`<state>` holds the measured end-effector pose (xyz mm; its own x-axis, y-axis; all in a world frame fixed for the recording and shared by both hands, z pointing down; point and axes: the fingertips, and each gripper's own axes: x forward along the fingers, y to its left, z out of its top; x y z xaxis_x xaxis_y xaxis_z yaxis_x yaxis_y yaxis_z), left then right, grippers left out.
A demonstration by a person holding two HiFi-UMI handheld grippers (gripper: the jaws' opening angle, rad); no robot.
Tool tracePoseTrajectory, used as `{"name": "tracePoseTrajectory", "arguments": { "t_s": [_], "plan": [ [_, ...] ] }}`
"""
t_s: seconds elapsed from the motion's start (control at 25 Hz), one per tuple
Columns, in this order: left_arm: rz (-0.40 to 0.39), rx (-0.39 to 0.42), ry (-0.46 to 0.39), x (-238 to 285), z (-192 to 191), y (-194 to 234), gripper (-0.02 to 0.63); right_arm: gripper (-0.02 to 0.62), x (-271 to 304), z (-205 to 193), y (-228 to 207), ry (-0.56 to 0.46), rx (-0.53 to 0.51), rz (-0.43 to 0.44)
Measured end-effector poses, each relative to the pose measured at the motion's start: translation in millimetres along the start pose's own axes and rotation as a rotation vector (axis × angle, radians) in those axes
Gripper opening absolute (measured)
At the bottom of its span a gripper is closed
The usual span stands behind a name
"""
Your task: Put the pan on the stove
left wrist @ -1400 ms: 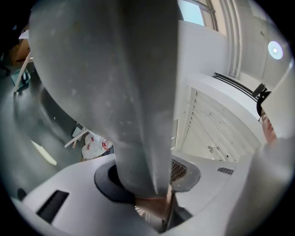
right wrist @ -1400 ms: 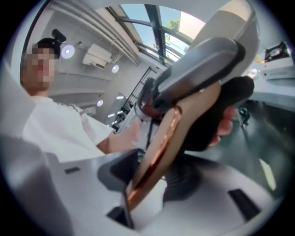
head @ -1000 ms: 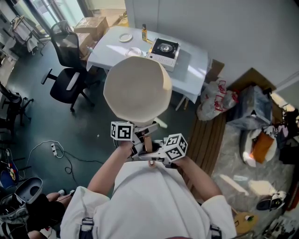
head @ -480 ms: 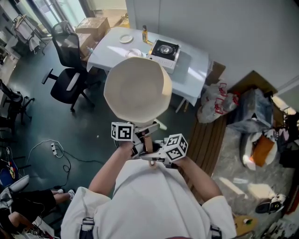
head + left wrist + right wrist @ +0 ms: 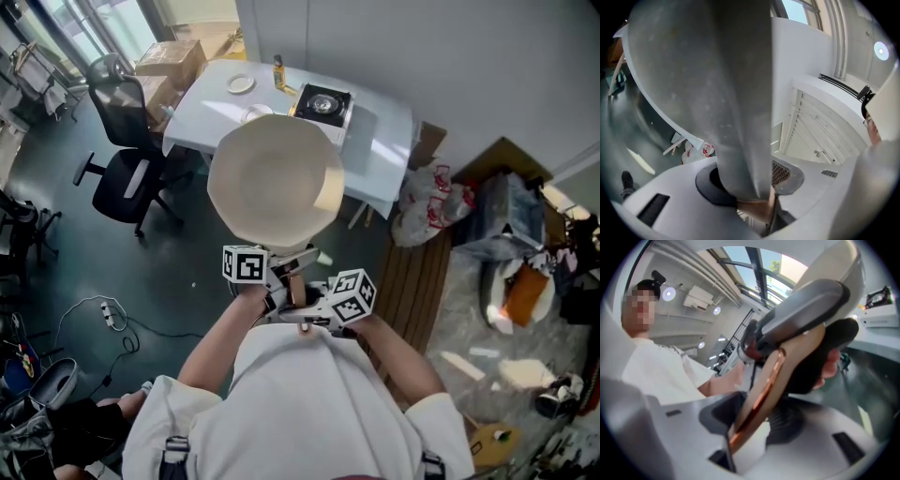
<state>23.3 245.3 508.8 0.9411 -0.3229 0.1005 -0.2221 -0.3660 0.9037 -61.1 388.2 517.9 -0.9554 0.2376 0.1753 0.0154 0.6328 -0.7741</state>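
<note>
A wide pan (image 5: 275, 181) with a cream inside is carried in the air, well above the floor. Its wood-and-copper handle (image 5: 296, 286) points back at the person. My left gripper (image 5: 279, 278) is shut on the handle close to the pan body. My right gripper (image 5: 311, 309) is shut on the handle's end. The left gripper view is filled by the pan's grey underside (image 5: 708, 84), with the handle (image 5: 757, 211) between the jaws. In the right gripper view the copper-edged handle (image 5: 764, 385) runs up from the jaws. The black portable stove (image 5: 323, 103) sits on a white table (image 5: 384, 150) beyond the pan.
On the table are a plate (image 5: 240, 83), a bottle (image 5: 277, 67) and a bowl (image 5: 255, 112). A black office chair (image 5: 122, 169) stands left of it, cardboard boxes (image 5: 171, 58) behind. Plastic bags (image 5: 431, 211) and clutter lie right; a power strip (image 5: 108, 314) with its cable lies left.
The pan and both grippers keep the same pose. The table, stove and chair have slid a little left in the head view. A person at the lower left has shifted.
</note>
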Motion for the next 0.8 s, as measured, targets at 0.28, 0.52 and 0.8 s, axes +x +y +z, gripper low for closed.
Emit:
{"name": "tracePoseTrajectory", "arguments": {
  "t_s": [0.28,0.52,0.8],
  "plan": [
    [-0.02,-0.005,0.03,2.7,34.0,19.6,0.184,0.176,6.0,33.6,-28.2,-0.014,0.009,-0.027],
    [-0.039,-0.026,0.06,9.6,65.8,43.3,0.186,0.176,8.0,63.3,-59.7,-0.043,0.038,-0.04],
    [-0.049,-0.027,0.1,20.1,110.6,71.3,0.187,0.179,8.3,104.8,-100.2,-0.054,0.048,-0.067]
  ]
}}
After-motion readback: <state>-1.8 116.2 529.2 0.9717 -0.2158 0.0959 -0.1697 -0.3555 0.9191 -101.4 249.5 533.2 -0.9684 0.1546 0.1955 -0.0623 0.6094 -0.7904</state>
